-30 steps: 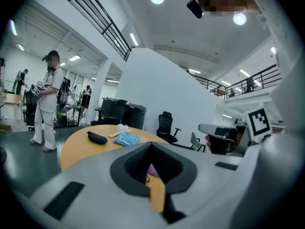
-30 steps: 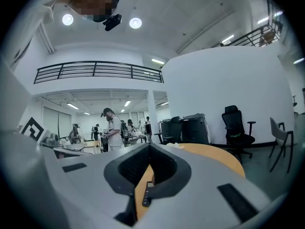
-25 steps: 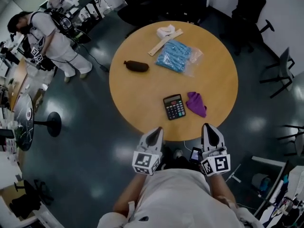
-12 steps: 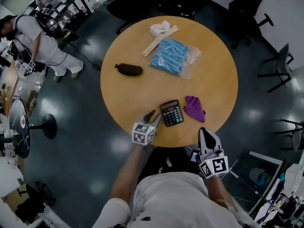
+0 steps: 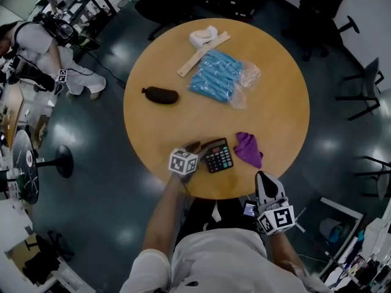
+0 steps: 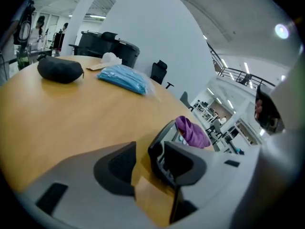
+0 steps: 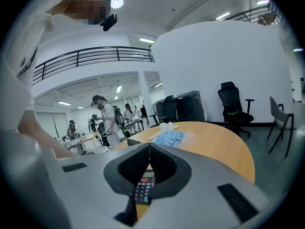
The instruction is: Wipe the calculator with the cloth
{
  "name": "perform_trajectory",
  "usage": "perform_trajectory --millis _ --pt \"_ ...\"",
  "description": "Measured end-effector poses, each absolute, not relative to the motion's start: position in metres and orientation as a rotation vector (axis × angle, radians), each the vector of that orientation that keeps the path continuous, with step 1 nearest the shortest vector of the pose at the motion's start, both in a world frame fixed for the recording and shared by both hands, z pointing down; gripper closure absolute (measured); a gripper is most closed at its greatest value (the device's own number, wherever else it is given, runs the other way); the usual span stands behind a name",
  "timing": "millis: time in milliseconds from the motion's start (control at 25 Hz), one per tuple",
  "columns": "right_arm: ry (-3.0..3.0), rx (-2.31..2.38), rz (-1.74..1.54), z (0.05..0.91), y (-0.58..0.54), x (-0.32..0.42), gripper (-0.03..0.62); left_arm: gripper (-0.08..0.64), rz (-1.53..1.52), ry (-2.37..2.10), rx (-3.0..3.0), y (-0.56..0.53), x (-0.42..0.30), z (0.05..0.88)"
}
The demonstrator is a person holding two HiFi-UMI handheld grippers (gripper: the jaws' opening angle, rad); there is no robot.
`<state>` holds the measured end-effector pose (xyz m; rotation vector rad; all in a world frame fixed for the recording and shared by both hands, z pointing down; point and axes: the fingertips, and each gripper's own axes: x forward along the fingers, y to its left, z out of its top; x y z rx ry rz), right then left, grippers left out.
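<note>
Left claw [image 5: 200, 146], jaws just opened wide about the calculator [image 5: 218, 155] edge without pinching, sits by the table [image 5: 159, 127] rim, cloth [image 5: 248, 149] beyond; right claw [image 5: 264, 179], shut, hangs off the rim.

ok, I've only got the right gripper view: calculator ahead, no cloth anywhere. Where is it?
Observer: The purple cloth lies on the table just beside the calculator, on its right in the head view. Nothing holds it.
Operator: Left tongs?
Observer: The left tongs are at the calculator's left edge. Their jaws have just been opening and stand apart, with the calculator's edge between them, not pinched.
Operator: And mine from above?
Observer: The right tongs, shut and empty, hover at the table's near rim, short of the cloth.
</note>
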<state>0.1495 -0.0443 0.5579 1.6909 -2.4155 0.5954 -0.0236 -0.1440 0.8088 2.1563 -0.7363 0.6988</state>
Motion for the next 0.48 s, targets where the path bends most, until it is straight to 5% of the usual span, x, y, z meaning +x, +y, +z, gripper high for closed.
perform_trajectory --millis 160,480 --pt "-2.409 1.675 0.618 0.566 -0.052 0.155 0.576 0.393 0.693 -0.621 2.178 -0.144 -0.01 0.809" --pt "-2.326 1.639 0.616 0.605 -0.069 0.175 0.575 0.505 0.534 -0.651 2.192 -0.125 -0.003 0.772"
